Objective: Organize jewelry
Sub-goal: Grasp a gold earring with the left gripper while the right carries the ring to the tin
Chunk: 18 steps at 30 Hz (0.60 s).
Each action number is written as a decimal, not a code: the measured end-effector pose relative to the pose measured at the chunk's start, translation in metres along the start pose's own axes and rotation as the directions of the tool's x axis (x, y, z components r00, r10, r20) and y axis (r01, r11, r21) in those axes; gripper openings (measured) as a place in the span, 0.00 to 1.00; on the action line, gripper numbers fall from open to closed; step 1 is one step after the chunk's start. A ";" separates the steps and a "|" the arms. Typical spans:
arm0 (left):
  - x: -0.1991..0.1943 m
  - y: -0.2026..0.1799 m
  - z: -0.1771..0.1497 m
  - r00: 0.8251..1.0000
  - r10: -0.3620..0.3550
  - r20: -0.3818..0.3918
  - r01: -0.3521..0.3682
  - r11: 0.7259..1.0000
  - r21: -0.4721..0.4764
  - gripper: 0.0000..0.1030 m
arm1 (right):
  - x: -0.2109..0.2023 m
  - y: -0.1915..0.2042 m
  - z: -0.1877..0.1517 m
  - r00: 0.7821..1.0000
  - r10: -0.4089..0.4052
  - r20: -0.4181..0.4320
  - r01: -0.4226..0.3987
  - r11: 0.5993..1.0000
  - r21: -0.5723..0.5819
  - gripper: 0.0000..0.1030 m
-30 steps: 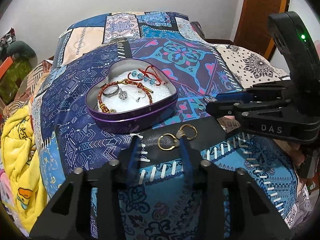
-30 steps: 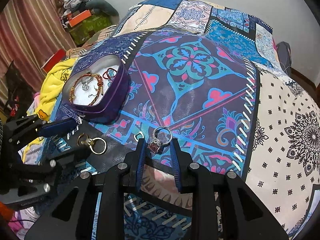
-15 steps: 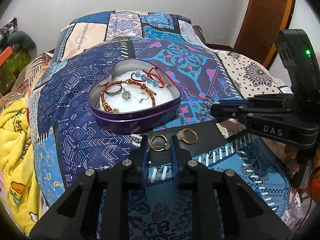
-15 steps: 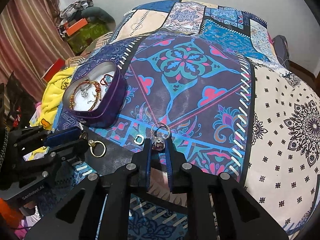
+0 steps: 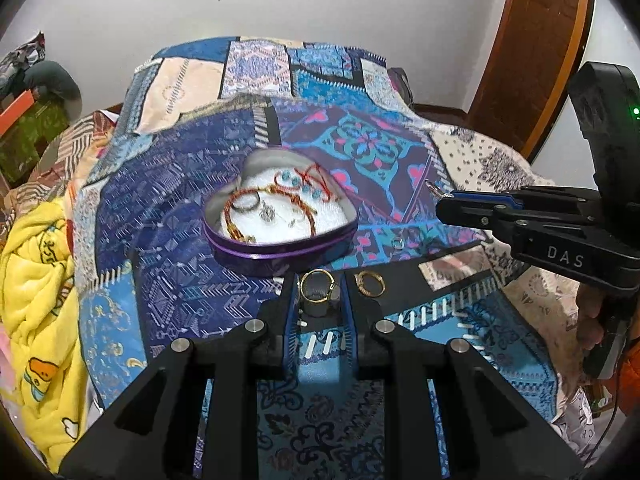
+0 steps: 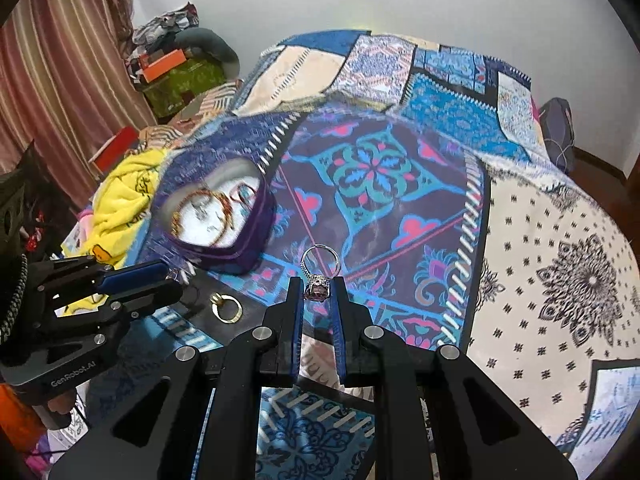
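- While we are working over the bed, which is wearing a blue patchwork spread, we are holding one pair of tongs in each hand.
- Our left tongs are pinching a gold ring between their blue pads, the jaws standing only narrowly apart, as wide as the ring itself.
- Our right tongs are nearly closed and are gripping a silver ring by its dark purple stone, with the band sticking up past the fingertips.
- In the left wrist view the right tongs are reaching in from the right side, with that silver ring showing small at their tip.
- A second gold ring is lying on a dark patch of the spread, just beside the left tongs' right finger.
- A small silver loop is resting on the spread between the tin and the right tongs.
- The purple heart-shaped tin is sitting open on the bed just beyond the left tongs, and it is holding bracelets and small silver pieces on white padding.
- A yellow blanket is bunching at the bed's left edge.
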<state>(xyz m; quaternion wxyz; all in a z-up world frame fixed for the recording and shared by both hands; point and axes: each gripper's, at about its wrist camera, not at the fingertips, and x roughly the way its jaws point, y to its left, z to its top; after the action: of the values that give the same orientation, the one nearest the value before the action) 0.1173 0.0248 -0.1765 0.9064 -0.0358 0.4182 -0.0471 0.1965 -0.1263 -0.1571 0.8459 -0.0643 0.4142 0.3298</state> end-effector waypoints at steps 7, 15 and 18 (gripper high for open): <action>-0.024 -0.001 0.013 0.998 0.016 0.068 -0.017 1.000 0.015 0.19 | -0.017 0.013 0.013 0.998 0.008 0.058 -0.006 1.000 -0.021 0.11; -0.042 0.001 0.023 0.990 0.061 0.130 -0.065 0.997 0.030 0.19 | -0.031 0.029 0.027 0.993 0.029 0.116 -0.023 0.998 -0.053 0.11; -0.045 0.008 0.028 0.987 0.070 0.146 -0.073 0.997 0.017 0.19 | -0.032 0.035 0.033 0.990 0.042 0.132 -0.034 0.997 -0.065 0.11</action>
<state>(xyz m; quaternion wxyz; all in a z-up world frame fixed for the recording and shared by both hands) 0.1099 0.0384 -0.1255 0.9359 -0.0142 0.3516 -0.0166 0.1828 -0.1027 -0.1059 0.8627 -0.0607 0.3476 0.3622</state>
